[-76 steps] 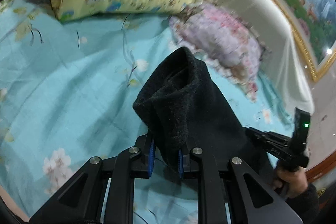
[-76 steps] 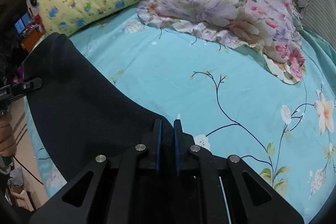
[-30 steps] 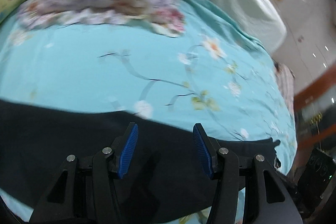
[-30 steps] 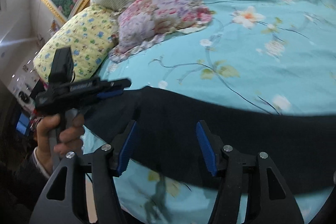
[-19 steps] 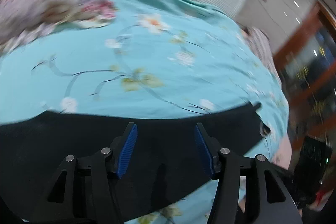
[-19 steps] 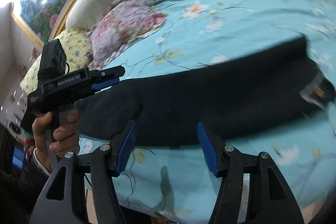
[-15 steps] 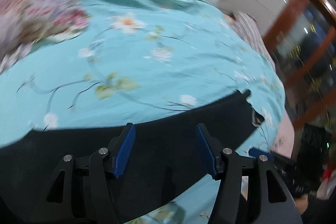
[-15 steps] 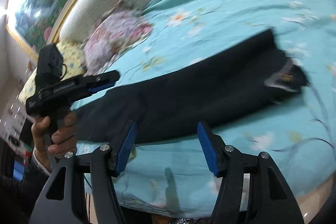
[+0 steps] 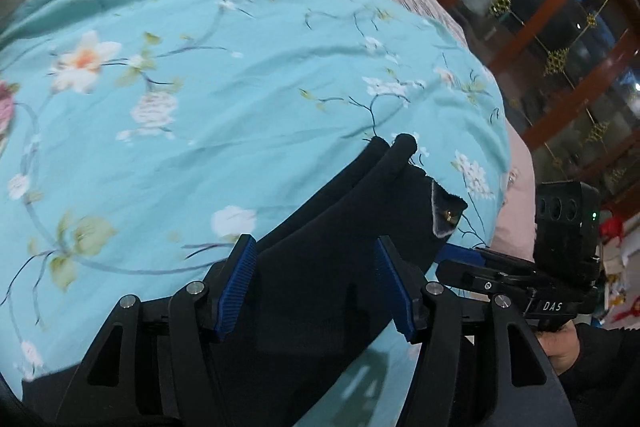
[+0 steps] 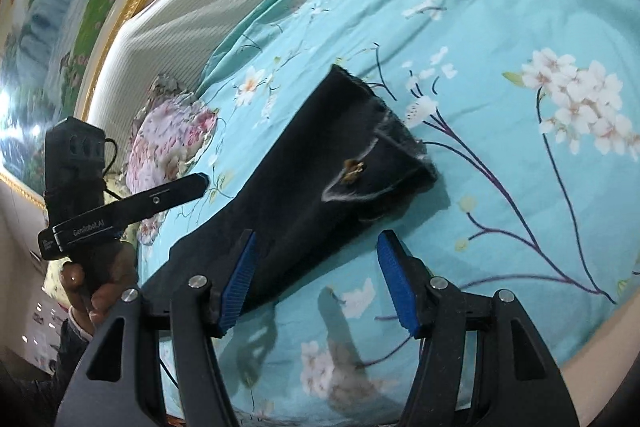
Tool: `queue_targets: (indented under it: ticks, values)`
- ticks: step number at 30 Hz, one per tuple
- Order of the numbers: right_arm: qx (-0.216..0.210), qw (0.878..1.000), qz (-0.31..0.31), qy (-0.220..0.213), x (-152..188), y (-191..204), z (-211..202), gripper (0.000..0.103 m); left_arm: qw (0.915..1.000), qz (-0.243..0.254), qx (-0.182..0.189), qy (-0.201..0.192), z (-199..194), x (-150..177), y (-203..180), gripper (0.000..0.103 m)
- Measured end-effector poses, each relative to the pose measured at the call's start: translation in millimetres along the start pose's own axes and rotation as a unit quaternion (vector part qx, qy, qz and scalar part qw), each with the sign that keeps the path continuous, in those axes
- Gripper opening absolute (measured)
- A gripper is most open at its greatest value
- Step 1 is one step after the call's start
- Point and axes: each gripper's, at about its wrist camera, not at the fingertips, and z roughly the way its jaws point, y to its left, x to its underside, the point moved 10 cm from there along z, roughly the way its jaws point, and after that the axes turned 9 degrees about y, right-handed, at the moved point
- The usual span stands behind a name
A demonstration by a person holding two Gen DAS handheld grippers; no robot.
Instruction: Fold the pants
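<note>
My pants (image 10: 320, 163) lie flat on the bed (image 10: 520, 27) as one long dark strip, waistband end toward the bed's foot. My left claw (image 9: 316, 283) hangs over the strip near that end, jaws apart and gripping nothing; my right claw (image 10: 316, 279) is open too, over the strip's near edge by the waistband. I judge I'm between folds. Next each claw needs a waistband corner pinched, then that end carried over.

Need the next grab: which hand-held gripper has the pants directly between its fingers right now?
The left hand-held gripper: the black pants fill its open gap. The right hand-held gripper frames mostly blue bedsheet.
</note>
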Motion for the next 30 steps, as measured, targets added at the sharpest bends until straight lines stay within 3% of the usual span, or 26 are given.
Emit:
queue_targets:
  ticks: [7, 8, 10, 12, 15, 18, 20, 25, 30]
  values:
    - [-0.022, 0.999, 0.03, -0.021, -14.8, -9.2, 0.6, 0.059, 0.9985, 0.029, -0.003, 0.046, 42.4, -23.6, -12.1, 0.061]
    - [-0.022, 0.999, 0.03, -0.023, -15.4, -10.0, 0.8, 0.056, 0.9982, 0.032, -0.002, 0.051, 47.7, -26.9, -14.5, 0.061]
    - [-0.012, 0.999, 0.03, -0.024, -15.5, -14.8, 1.5, 0.038, 0.997, 0.039, 0.002, 0.067, 60.7, -33.3, -18.8, 0.061]
    - [-0.013, 0.999, 0.038, -0.024, -16.3, -21.6, 1.6, 0.029, 0.9953, 0.04, 0.004, 0.088, 76.0, -38.0, -20.8, 0.059]
    - [-0.023, 0.999, 0.044, -0.022, -17.7, -25.6, 1.9, 0.023, 0.9948, 0.049, 0.01, 0.089, 85.1, -48.5, -26.1, 0.059]
    - [-0.022, 0.999, 0.035, -0.022, -19.4, -23.5, 2.8, 0.022, 0.9939, 0.054, 0.029, 0.091, 87.3, -55.4, -33.0, 0.045]
    - [-0.022, 0.999, 0.032, -0.023, -19.7, -22.4, 3.5, 0.021, 0.9929, 0.059, 0.05, 0.091, 86.9, -57.1, -39.2, 0.018]
    - [-0.022, 0.999, 0.023, -0.023, -19.9, -18.0, 1.6, 0.017, 0.9941, 0.074, 0.044, 0.065, 75.6, -56.0, -49.8, 0.011]
    - [-0.035, 0.999, -0.004, -0.03, -20.7, 2.1, -6.9, 0.016, 0.9955, 0.061, 0.069, 0.017, 32.1, -50.7, -47.9, 0.01]
